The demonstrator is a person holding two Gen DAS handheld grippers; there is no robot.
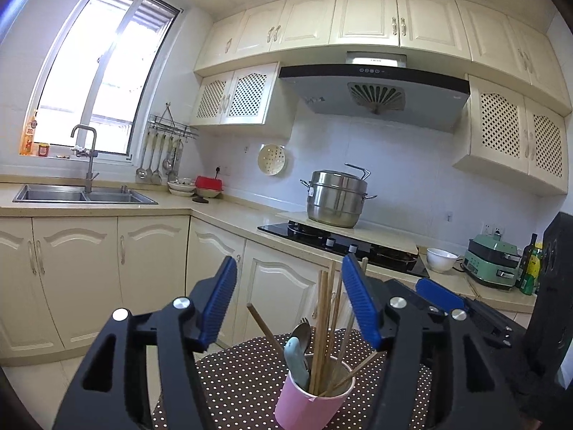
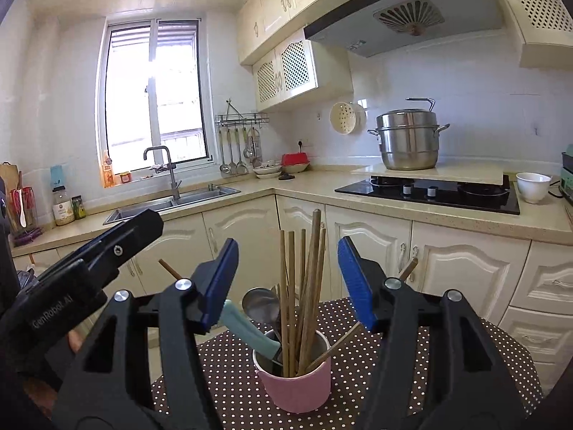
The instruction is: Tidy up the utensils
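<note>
A pink cup (image 1: 311, 403) (image 2: 295, 383) stands on a brown polka-dot stool (image 1: 232, 380) (image 2: 222, 369). It holds several wooden chopsticks (image 1: 324, 326) (image 2: 304, 279), a metal spoon (image 1: 302, 333) (image 2: 261, 304) and a utensil with a pale teal handle (image 1: 296, 358) (image 2: 247, 329). My left gripper (image 1: 290, 304) is open and empty, hovering above the cup with the chopstick tops between its fingers. My right gripper (image 2: 288, 279) is open and empty, also around the chopstick tops. Each gripper shows at the edge of the other's view.
Cream kitchen cabinets run behind the stool. On the counter are a sink (image 2: 172, 204), a black stove (image 2: 429, 193) with a steel steamer pot (image 2: 410, 141), a white bowl (image 2: 533, 186) and a green appliance (image 1: 494, 259).
</note>
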